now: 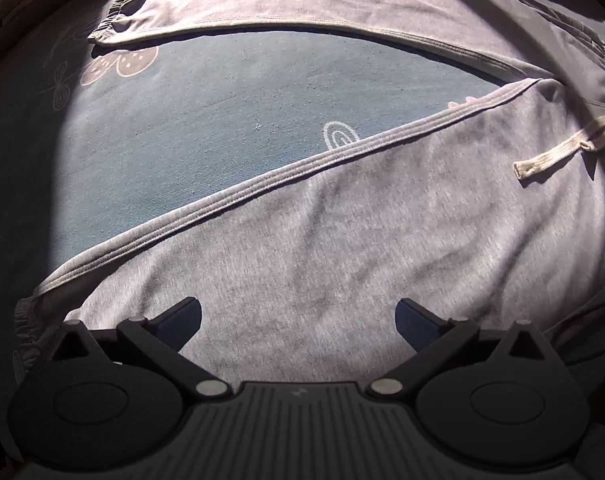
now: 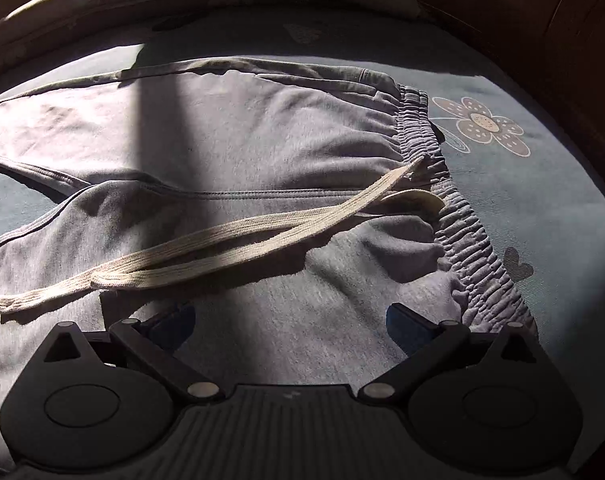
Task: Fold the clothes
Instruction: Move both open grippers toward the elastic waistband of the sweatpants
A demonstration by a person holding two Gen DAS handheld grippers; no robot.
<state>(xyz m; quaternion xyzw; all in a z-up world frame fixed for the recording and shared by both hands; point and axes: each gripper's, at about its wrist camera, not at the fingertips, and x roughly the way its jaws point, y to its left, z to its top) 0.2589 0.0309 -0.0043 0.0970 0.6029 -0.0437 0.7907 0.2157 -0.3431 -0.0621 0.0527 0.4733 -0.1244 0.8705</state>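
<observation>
We see grey sweatpants spread flat on a blue sheet with a flower print, legs splayed apart so the sheet shows between them. Our left gripper hangs over one leg, jaws apart and empty. Our right gripper hangs near the elastic waistband, jaws apart, with the cream drawstring lying loose across the fabric.

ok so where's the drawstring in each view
Left wrist: drawstring at the right edge, one end lying on the grey pants.
Right wrist: drawstring across the centre, running from the waistband toward the lower left.
Shared landmark: the pants' crotch seam.
</observation>
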